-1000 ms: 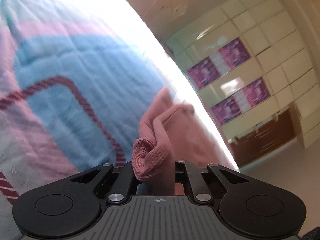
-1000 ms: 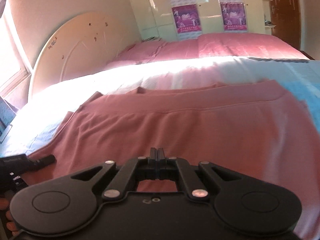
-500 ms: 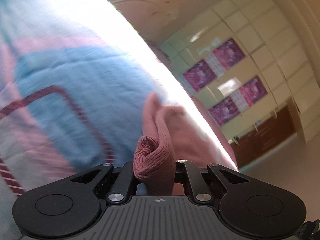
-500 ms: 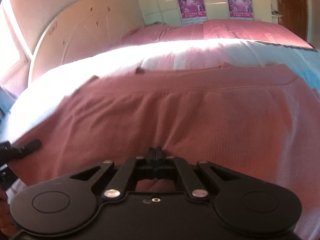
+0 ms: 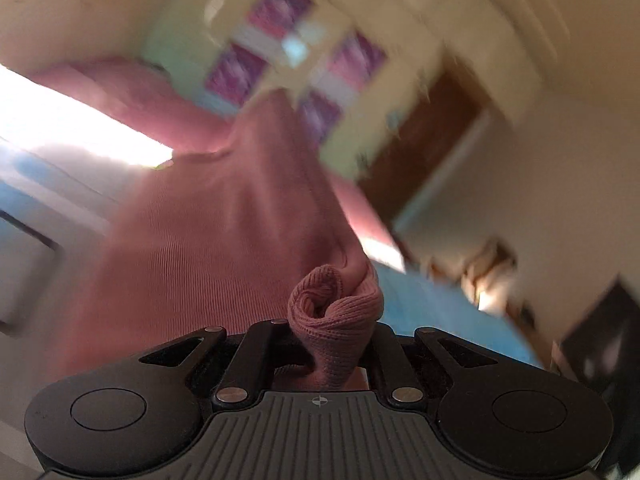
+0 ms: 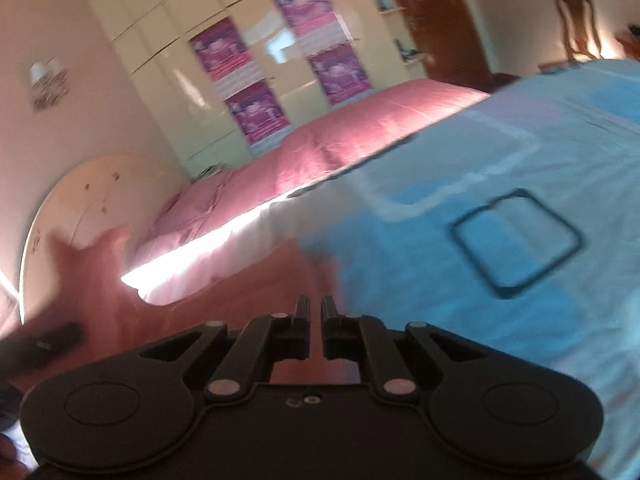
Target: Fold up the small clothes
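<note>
A pink ribbed garment (image 5: 224, 232) hangs stretched in front of my left gripper (image 5: 332, 336), which is shut on a bunched corner of it, lifted off the bed. In the right wrist view the same garment (image 6: 224, 300) lies low on the blue bedspread (image 6: 480, 184), and one part of it (image 6: 92, 264) is raised at the left. My right gripper (image 6: 315, 312) sits just above the cloth. Its jaws are opening, a narrow gap shows between the fingertips (image 6: 303, 312), and nothing is pinched there. Both views are blurred by motion.
A pink quilt (image 6: 320, 148) covers the far side of the bed, against a rounded headboard (image 6: 80, 192). A cream wardrobe with purple posters (image 6: 256, 108), a brown door (image 6: 436, 20) and a chair (image 6: 576, 28) stand behind. A dark blurred gripper part (image 6: 40, 344) shows at the left edge.
My left gripper has risen and rolled, carrying the pink corner up off the bed. My right gripper has swung sideways over the blue bedspread and its fingertips have parted.
</note>
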Action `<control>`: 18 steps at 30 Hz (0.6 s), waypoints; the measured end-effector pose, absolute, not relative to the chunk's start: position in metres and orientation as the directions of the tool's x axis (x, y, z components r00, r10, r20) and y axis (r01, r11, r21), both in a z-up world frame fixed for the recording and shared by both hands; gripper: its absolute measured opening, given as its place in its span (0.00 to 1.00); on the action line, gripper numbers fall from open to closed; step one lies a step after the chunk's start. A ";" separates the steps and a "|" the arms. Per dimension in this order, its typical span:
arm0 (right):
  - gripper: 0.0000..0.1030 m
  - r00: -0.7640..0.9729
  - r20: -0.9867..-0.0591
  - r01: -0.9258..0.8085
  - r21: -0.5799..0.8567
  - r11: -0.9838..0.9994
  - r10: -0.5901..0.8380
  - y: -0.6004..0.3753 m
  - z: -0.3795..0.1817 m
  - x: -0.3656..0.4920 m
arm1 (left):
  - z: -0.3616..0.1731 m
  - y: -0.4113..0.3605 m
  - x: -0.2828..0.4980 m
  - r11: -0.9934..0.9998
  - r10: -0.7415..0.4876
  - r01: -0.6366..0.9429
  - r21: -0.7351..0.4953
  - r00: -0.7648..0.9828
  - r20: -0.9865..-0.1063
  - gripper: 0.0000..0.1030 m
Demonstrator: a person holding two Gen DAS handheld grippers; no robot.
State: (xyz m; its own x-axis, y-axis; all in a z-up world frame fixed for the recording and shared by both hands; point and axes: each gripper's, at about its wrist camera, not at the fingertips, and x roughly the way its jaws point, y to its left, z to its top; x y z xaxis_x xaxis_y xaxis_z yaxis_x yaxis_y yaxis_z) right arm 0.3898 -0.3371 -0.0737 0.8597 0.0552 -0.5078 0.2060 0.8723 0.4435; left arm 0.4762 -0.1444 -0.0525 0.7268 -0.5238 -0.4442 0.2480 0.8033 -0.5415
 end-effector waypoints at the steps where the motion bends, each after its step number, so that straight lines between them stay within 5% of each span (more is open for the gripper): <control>1: 0.10 0.857 -0.512 0.212 0.449 0.868 0.055 -0.349 -0.074 0.383 | -0.064 -0.170 0.479 0.809 -0.543 0.262 -0.527 0.677 -0.497 0.09; 3: 0.28 0.848 -0.525 0.213 0.458 0.863 0.069 -0.364 -0.077 0.378 | -0.085 -0.216 0.481 0.846 -0.530 0.291 -0.447 0.544 -0.650 0.19; 4: 0.43 0.837 -0.543 0.223 0.457 0.861 0.071 -0.370 -0.078 0.378 | -0.086 -0.224 0.473 0.841 -0.541 0.314 -0.441 0.511 -0.668 0.20; 5: 0.46 0.831 -0.552 0.232 0.462 0.856 0.072 -0.375 -0.079 0.377 | -0.079 -0.221 0.462 0.825 -0.565 0.344 -0.448 0.522 -0.639 0.23; 10: 0.35 0.827 -0.520 0.119 0.533 0.838 0.213 -0.373 -0.083 0.381 | -0.032 -0.139 0.444 0.847 -0.514 0.300 -0.439 0.676 -0.528 0.24; 13: 0.35 0.777 -0.551 0.060 0.547 0.835 0.305 -0.353 -0.090 0.399 | -0.027 -0.096 0.456 0.926 -0.362 0.215 -0.309 0.735 -0.574 0.25; 18: 0.37 0.717 -0.615 0.053 0.517 0.855 0.327 -0.328 -0.100 0.409 | -0.061 -0.057 0.474 0.946 -0.316 0.172 -0.275 0.677 -0.665 0.25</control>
